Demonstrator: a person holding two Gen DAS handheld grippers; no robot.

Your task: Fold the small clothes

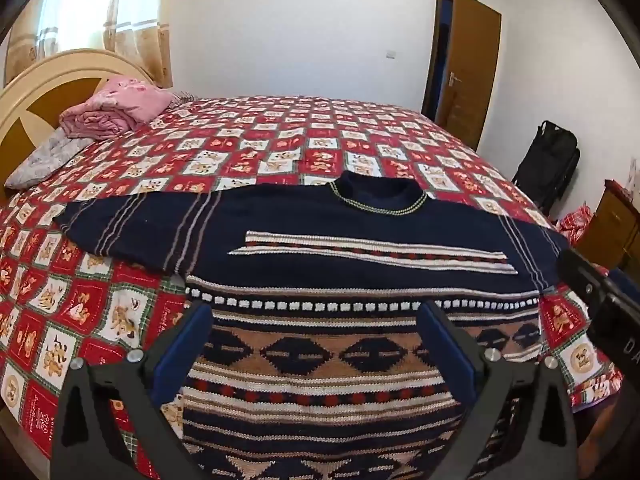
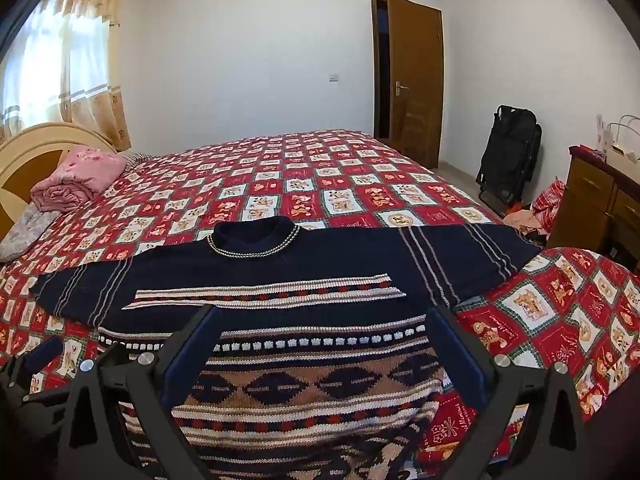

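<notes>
One wide bed under a red, white and green patchwork bedspread printed with bears (image 1: 280,136) fills most of both views, its cream and brown wooden headboard (image 1: 44,92) at the left. One brown wooden door (image 2: 416,76) stands ajar in the far white wall, and one pair of cream patterned curtains (image 2: 96,56) hangs at the bright window.

On the near part of the bed lies one navy knitted sweater with tan, white and red patterned bands (image 1: 320,256), spread flat, face up, collar away from the cameras and both sleeves stretched out sideways. Its hem runs out of the bottom of both pictures. The right sleeve's cuff hangs over the bed's edge in the right wrist view.

One black folded chair or cart (image 2: 508,152) leans on the wall; which it is I cannot tell. One brown wooden cabinet (image 2: 592,200) is cut off at the right edge, with a heap of red checked cloth (image 2: 548,200) on the floor beside it.

One folded pink quilt (image 1: 116,106) sits on a grey pillow (image 1: 48,160) near the headboard.

Two grippers hover over the sweater's lower body: the left gripper (image 1: 316,328) and the right gripper (image 2: 324,332), each with its blue-padded fingers spread wide and nothing pinched.
</notes>
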